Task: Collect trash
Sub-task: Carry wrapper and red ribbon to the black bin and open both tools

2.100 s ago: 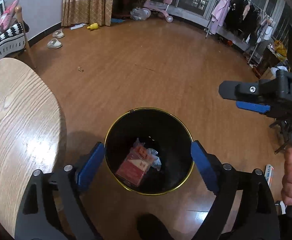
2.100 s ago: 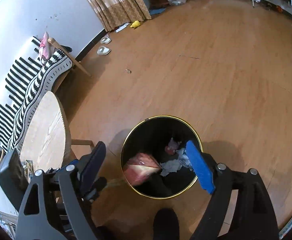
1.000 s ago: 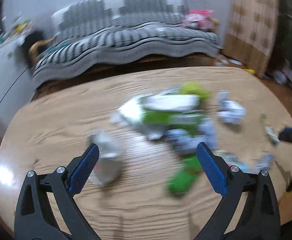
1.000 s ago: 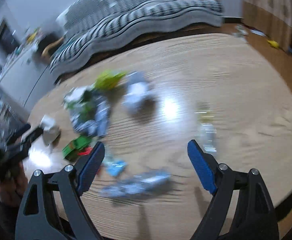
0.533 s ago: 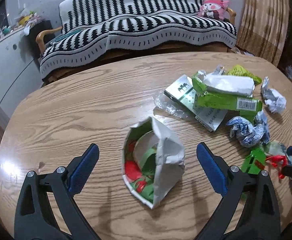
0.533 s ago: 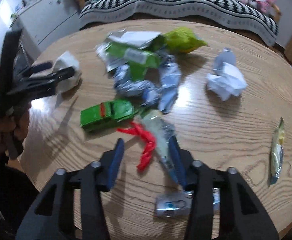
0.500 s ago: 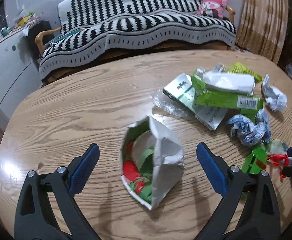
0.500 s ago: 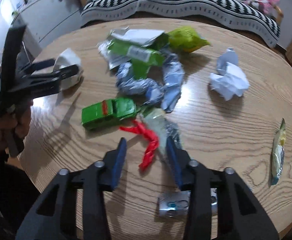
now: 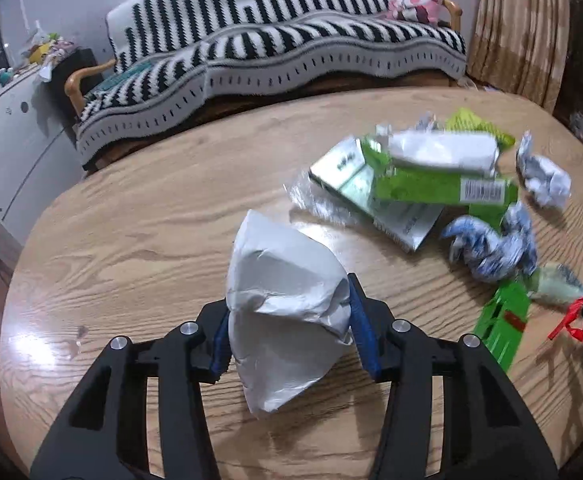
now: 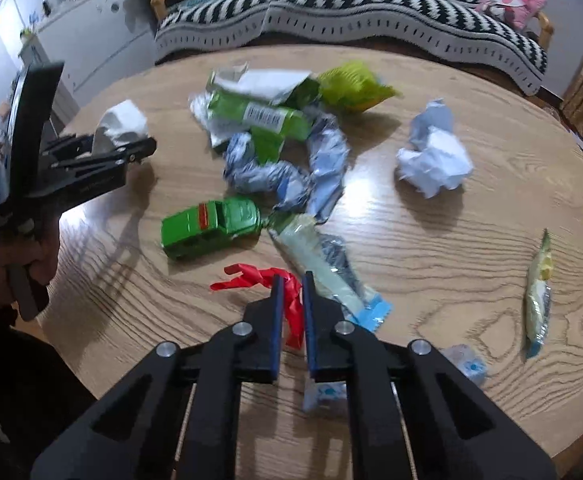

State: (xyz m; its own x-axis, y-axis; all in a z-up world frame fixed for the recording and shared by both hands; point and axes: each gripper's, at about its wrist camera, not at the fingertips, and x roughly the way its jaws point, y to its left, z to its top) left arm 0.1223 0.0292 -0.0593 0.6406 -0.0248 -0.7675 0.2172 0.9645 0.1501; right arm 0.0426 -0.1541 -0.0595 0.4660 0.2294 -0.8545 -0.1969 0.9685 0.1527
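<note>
A crumpled white paper cup (image 9: pixel 287 304) sits between the blue pads of my left gripper (image 9: pixel 289 328). Its jaws are closing and both pads press on the cup's sides, just above the wooden table (image 9: pixel 131 240). The right wrist view shows that same left gripper (image 10: pixel 131 150) at the table's left edge, held by a hand, with the cup (image 10: pixel 121 122) in it. My right gripper (image 10: pixel 290 280) is shut on a red ribbon (image 10: pixel 247 276), whose loose end trails to the left. In the left wrist view the ribbon (image 9: pixel 569 322) shows at the far right.
Loose trash covers the table: green cartons (image 10: pixel 259 116), twisted blue-white wrappers (image 10: pixel 283 176), a crumpled white paper ball (image 10: pixel 435 160), a pale green packet (image 10: pixel 323 276) and a snack wrapper (image 10: pixel 537 292). A green toy car (image 10: pixel 211 232) lies left of the ribbon. A striped sofa (image 9: pixel 271 40) stands behind.
Both grippers swung from the bin on the floor to the table. The left jaws closed from wide open onto the paper cup and tipped it; the right jaws closed on the red ribbon.
</note>
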